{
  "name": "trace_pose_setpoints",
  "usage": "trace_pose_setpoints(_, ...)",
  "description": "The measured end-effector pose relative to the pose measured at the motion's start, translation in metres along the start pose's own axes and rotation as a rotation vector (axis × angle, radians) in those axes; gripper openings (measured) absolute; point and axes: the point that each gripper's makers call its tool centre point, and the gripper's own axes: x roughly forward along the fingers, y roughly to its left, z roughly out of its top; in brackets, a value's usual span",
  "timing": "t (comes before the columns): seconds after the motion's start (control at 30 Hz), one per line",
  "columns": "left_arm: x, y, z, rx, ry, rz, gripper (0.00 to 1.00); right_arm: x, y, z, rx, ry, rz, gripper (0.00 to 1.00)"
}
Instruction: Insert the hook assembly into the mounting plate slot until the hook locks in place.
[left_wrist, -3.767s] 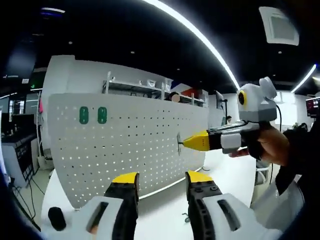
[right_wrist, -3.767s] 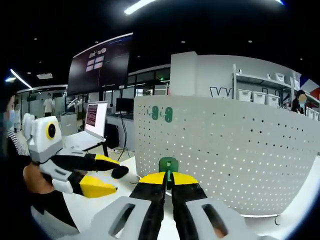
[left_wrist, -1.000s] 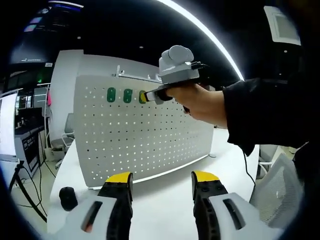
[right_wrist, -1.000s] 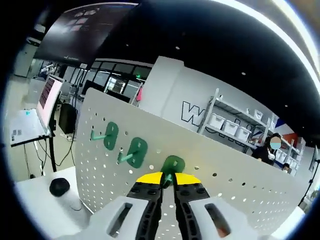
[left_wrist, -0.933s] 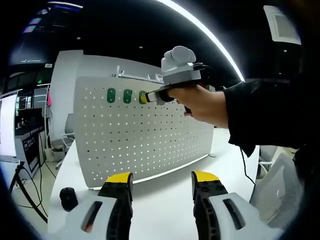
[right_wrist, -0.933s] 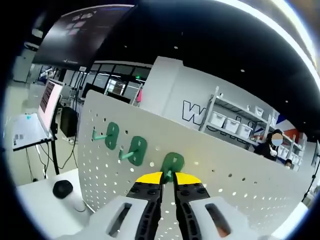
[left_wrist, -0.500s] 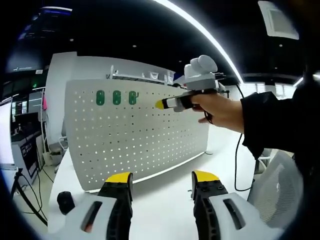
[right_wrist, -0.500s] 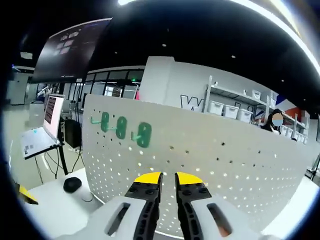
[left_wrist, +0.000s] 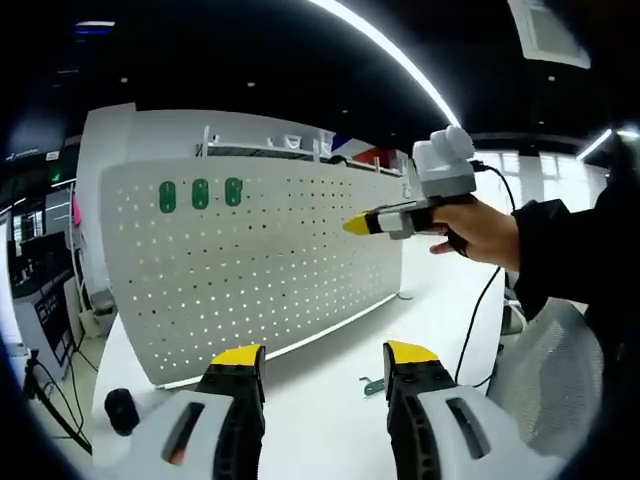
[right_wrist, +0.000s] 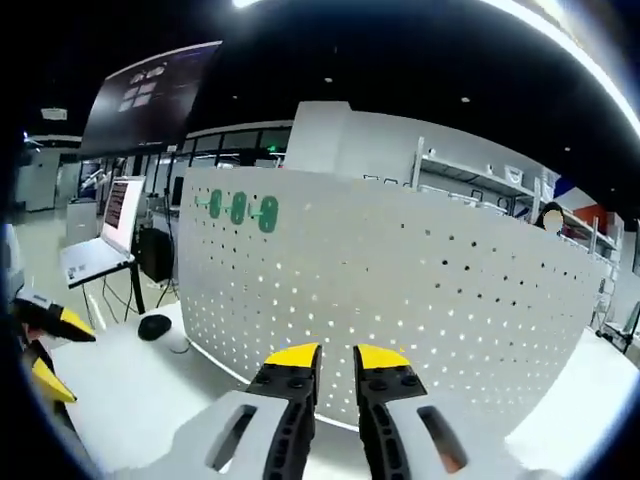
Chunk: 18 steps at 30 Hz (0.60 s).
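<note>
Three green plastic hooks (left_wrist: 200, 194) sit seated in the white perforated mounting plate (left_wrist: 270, 270), up left of the empty, parted right gripper (right_wrist: 334, 356). The left gripper (left_wrist: 325, 352) is also apart, empty. Insertion looks complete.

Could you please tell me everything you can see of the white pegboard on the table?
The pegboard is a white panel, apparently thin sheet, pierced by a regular grid of small holes. It stands upright on the white table, looking curved through the fisheye lens. Three green hooks sit in a row near its top corner. Neither claw touches it.
</note>
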Motion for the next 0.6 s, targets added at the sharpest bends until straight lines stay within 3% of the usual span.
trace_pose_setpoints(0.33, 0.005, -0.013, -0.001, 0.005, 0.020, 0.008, 0.49, -0.022, 0.011, -0.058, 0.024, 0.096, 0.122, 0.13)
trace_pose_setpoints(0.5, 0.003, -0.016, -0.003, 0.006, 0.033, 0.026, 0.49, -0.026, 0.034, -0.094, 0.039, 0.169, 0.245, 0.13)
trace_pose_setpoints(0.6, 0.001, -0.017, -0.005, 0.004, 0.040, 0.041, 0.49, -0.025, 0.044, -0.113, 0.005, 0.193, 0.291, 0.13)
